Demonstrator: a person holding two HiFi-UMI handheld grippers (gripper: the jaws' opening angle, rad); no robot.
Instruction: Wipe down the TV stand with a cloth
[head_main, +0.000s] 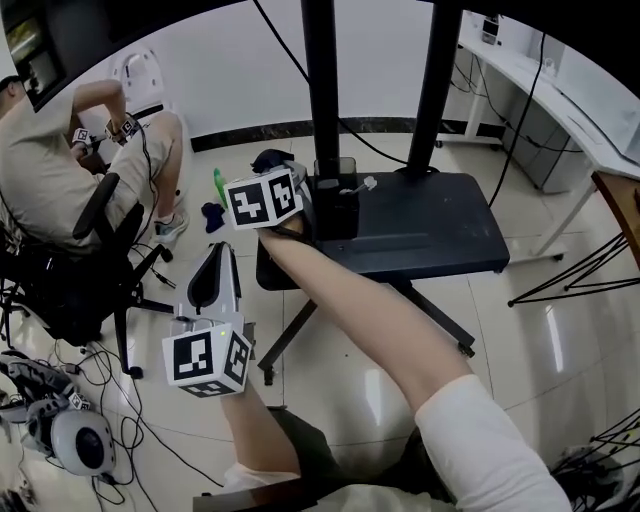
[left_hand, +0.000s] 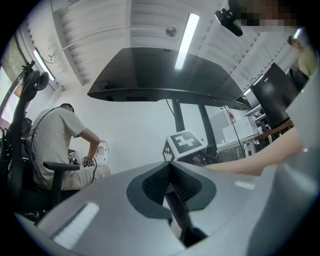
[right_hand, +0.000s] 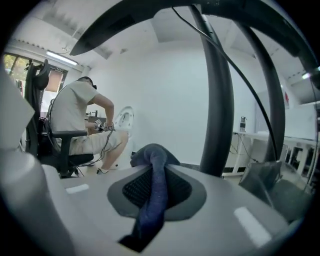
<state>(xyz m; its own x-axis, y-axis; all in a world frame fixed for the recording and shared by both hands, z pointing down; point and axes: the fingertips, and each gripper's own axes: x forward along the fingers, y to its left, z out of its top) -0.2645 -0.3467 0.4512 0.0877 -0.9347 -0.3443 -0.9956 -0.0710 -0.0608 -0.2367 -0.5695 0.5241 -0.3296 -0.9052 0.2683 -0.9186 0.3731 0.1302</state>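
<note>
- A seated person (head_main: 45, 170) in an office chair is at the far left, well apart from the work and with no bearing on the wipe.
- The left gripper (left_hand: 171, 172) has its jaws pressed together with nothing between them. It hangs low on the left over the floor, short of the TV stand. I judge it is best held there, out of the wiping arm's path.
- The right gripper (right_hand: 152, 167) reaches across toward the stand's left end. Its jaws pinch a dark blue cloth (right_hand: 150, 200): a bunch pokes out past the tips and a tail runs back between the pads.
- In the head view that bunch sits just beside the left end of the stand's dark base plate (head_main: 430, 235), near the left pole (head_main: 320, 90). I cannot tell whether it touches the plate yet.
- To wipe well, I would lower the bunch until it lies flat on the plate, press lightly so the cloth rather than the jaw tips meets the surface, and draw long overlapping strokes.
- A black box (head_main: 335, 205) stands on the plate at the foot of the left pole. The cloth should go round it, not shove it.
- The plate is bare past the right pole (head_main: 432, 90), so that stretch should take plain straight passes.
</note>
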